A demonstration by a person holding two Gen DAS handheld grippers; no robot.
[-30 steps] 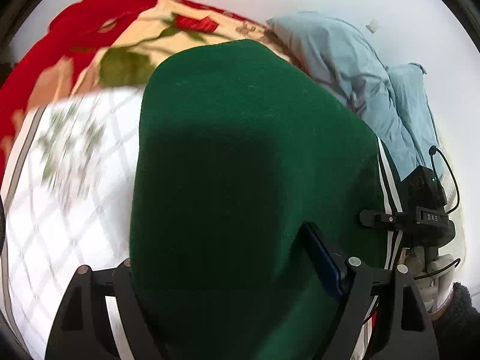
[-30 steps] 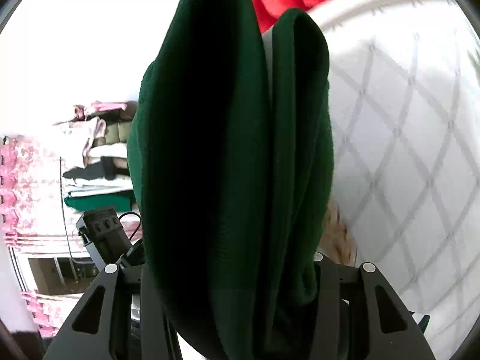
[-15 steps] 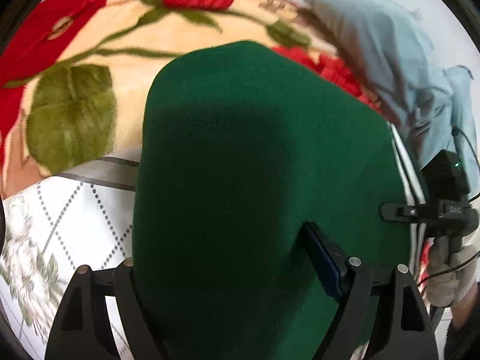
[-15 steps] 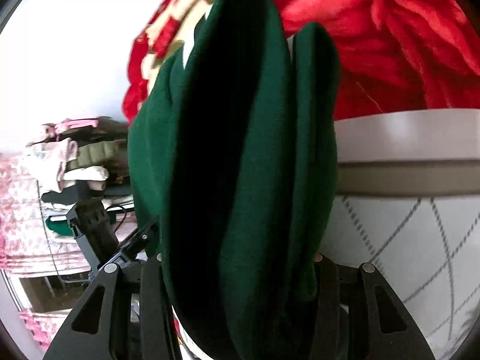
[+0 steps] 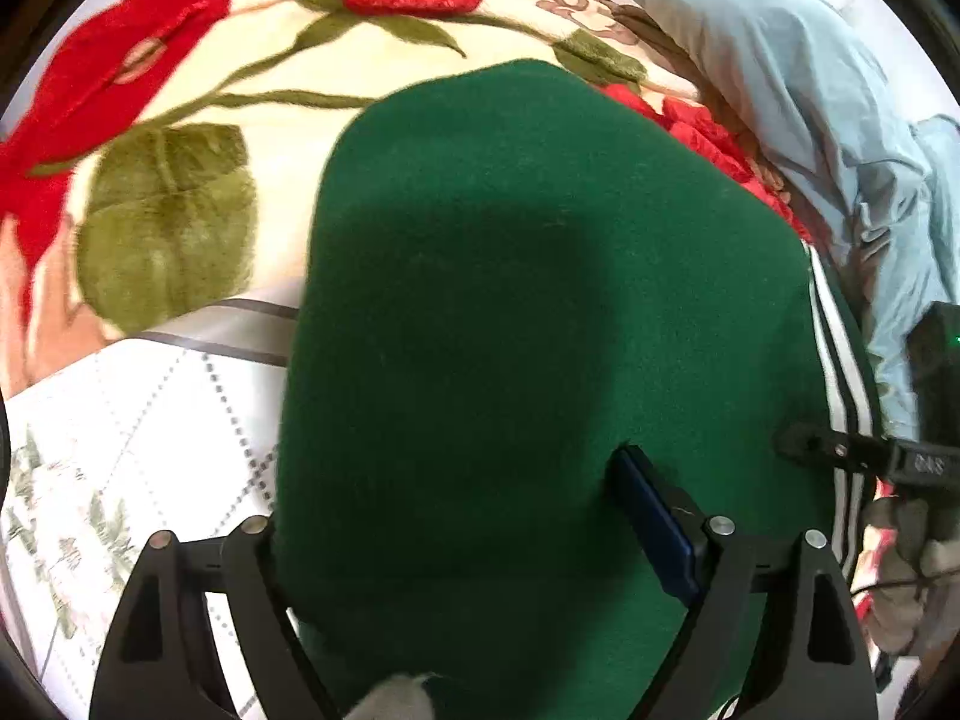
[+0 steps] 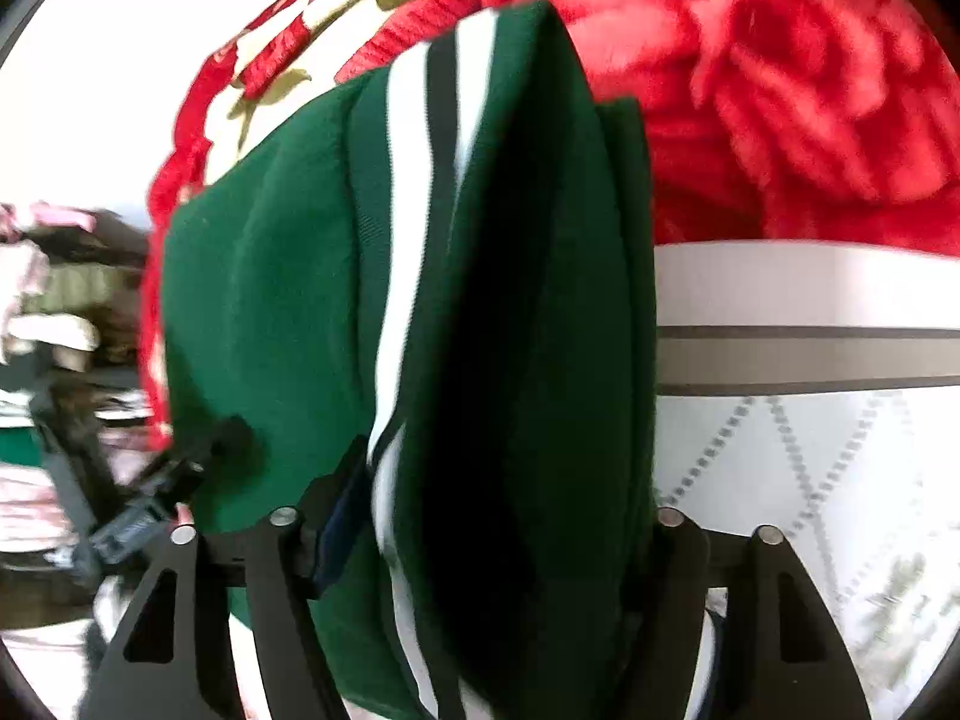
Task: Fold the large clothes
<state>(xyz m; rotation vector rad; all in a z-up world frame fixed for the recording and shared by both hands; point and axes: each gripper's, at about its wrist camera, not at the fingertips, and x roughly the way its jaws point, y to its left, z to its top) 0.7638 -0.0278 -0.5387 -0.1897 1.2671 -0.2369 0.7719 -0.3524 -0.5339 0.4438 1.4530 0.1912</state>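
Observation:
A folded dark green garment (image 5: 510,300) with white stripes (image 5: 840,360) fills the left wrist view. My left gripper (image 5: 456,498) is shut on it, its blue pad (image 5: 654,522) pressed into the cloth while the jaws are opening. In the right wrist view the same green garment (image 6: 528,330) stands on edge between the fingers of my right gripper (image 6: 504,510). Those jaws are opening, and the left blue pad (image 6: 336,516) shows bare beside the cloth. The bundle hangs low over the bed.
A red and cream floral blanket (image 5: 210,90) lies beyond the garment, red folds (image 6: 780,90) close by. White diamond-quilted bedding (image 5: 120,450) with a grey band (image 6: 810,354) is below. Light blue bedding (image 5: 810,120) is at the right. A gloved hand (image 5: 906,570) holds the other gripper. A clothes pile (image 6: 54,300) sits far left.
Both grippers carried the garment from over the white bedding toward the red blanket and lower. The right jaws widened, its left pad came bare, and the white stripes turned into view.

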